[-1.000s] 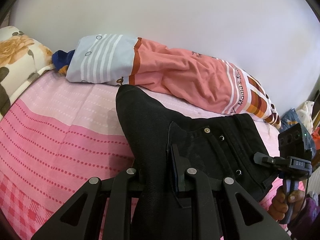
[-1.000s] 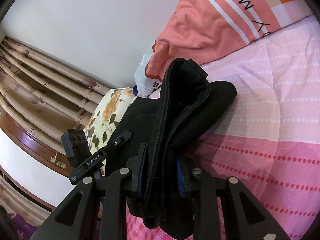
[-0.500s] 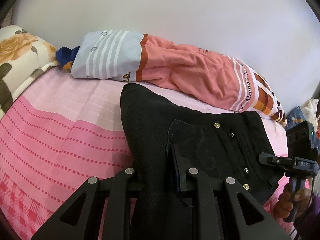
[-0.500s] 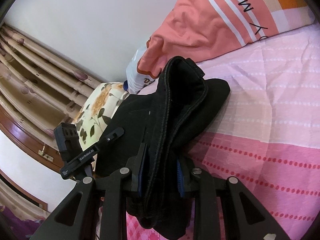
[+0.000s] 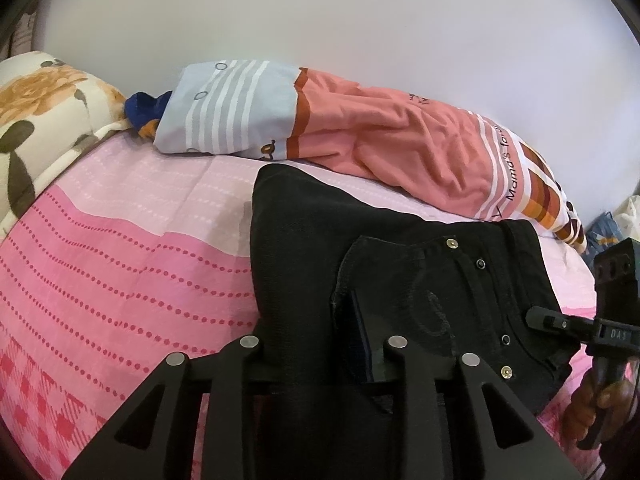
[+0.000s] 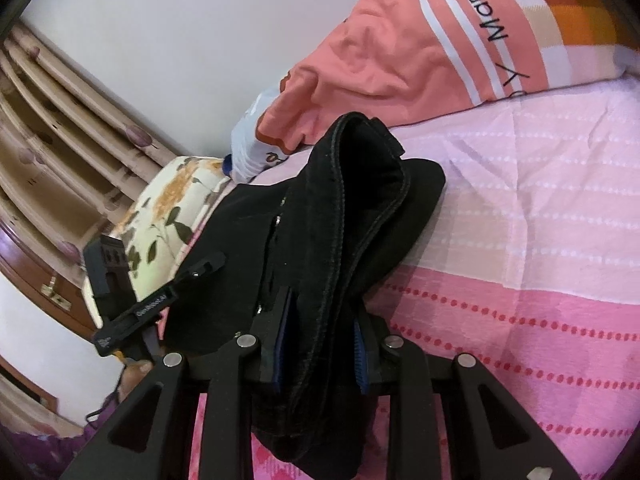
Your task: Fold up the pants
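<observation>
So I've got both claws on the black pants (image 5: 400, 264) right now. My left claw (image 5: 316, 344) is pinching the fabric near the pocket, and my right claw (image 6: 320, 332) is clamped on a thick bunch of the waistband end. The pants look already doubled over on the bed (image 5: 120, 264), with the far part lying on the pink sheet and my end lifted a bit. I'd guess there's at least one more fold plus a smoothing left. The bed has a pink dotted sheet, a long orange pillow (image 5: 400, 144) against the plain white wall (image 5: 360, 20), a flowery pillow (image 6: 172, 204), and curtains (image 6: 60, 120) off to the side.
</observation>
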The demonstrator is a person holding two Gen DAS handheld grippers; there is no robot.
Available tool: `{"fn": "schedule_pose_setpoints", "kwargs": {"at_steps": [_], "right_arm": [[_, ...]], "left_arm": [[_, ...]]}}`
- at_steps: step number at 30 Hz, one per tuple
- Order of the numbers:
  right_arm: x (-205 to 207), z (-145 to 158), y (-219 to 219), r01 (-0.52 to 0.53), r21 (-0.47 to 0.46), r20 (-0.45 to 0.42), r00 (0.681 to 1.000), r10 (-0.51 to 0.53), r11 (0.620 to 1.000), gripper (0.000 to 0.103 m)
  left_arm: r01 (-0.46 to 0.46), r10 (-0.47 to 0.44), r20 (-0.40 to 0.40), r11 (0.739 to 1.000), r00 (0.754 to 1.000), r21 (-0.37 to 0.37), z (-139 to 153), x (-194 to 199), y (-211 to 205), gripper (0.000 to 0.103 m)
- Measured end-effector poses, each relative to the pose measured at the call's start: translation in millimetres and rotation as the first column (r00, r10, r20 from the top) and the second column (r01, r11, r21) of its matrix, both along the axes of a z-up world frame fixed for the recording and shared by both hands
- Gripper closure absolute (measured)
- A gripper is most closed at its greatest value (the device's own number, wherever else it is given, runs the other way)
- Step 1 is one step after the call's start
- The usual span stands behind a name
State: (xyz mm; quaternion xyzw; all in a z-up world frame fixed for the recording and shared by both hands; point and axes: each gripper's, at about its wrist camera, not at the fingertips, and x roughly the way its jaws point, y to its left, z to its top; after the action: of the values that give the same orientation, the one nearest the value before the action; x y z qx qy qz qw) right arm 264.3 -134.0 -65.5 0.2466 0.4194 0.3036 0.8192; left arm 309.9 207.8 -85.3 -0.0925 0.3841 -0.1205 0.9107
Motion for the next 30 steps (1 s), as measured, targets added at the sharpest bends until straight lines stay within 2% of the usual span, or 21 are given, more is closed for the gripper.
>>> {"fn": "schedule_pose_setpoints", "kwargs": {"at_steps": [11,22,30], "right_arm": [[-10,7,17,0.078,-0.195,0.084,0.994,-0.063,0.978,0.077],[-10,6,14,0.083,-0.173,0.081,0.994,-0.069,0.981,0.076],[-11,7,15,0.095,-0.188,0.094,0.992,-0.078,0.977,0.075]], "left_arm": [[-0.067,0.066,0.023,0.997,0.998,0.030,0,-2,3,0.057],[-0.084,0.083,0.018,0.996,0.996,0.019,-1,-2,7,0.053],[-0.115,0.113,0.049,0.992,0.992,0.046,2,-7,6,0.051]]}}
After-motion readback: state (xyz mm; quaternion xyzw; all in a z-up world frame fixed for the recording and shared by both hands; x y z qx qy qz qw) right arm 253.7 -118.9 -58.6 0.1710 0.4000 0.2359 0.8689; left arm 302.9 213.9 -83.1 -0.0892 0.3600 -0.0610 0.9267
